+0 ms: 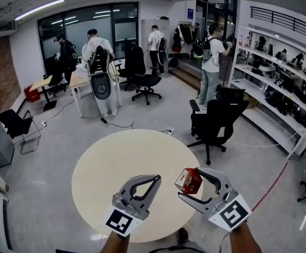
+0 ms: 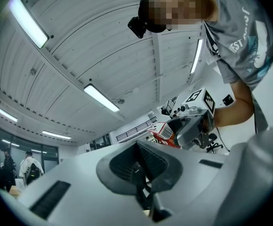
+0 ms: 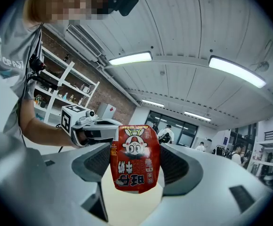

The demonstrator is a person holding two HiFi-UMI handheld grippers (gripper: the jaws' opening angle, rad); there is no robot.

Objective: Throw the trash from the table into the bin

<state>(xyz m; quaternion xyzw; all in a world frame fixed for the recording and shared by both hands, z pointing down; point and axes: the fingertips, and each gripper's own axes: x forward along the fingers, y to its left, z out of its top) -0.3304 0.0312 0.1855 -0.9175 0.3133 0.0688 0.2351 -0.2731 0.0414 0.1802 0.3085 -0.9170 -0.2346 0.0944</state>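
Note:
A red snack packet (image 1: 188,180) with a cartoon face is held above the near right part of the round beige table (image 1: 116,165). My right gripper (image 1: 189,183) is shut on it. In the right gripper view the packet (image 3: 134,158) stands upright between the grey jaws, with the right gripper (image 3: 134,171) around its lower half. My left gripper (image 1: 154,179) hovers just left of it, shut and empty; its pads meet in the left gripper view (image 2: 139,166). That view also shows the packet (image 2: 163,132) to the right. No bin is in view.
A black office chair (image 1: 217,121) stands just beyond the table on the right. Shelving (image 1: 279,83) lines the right wall. Several people, desks (image 1: 78,80) and more chairs (image 1: 145,80) fill the far room. A dark chair (image 1: 16,125) sits at the left.

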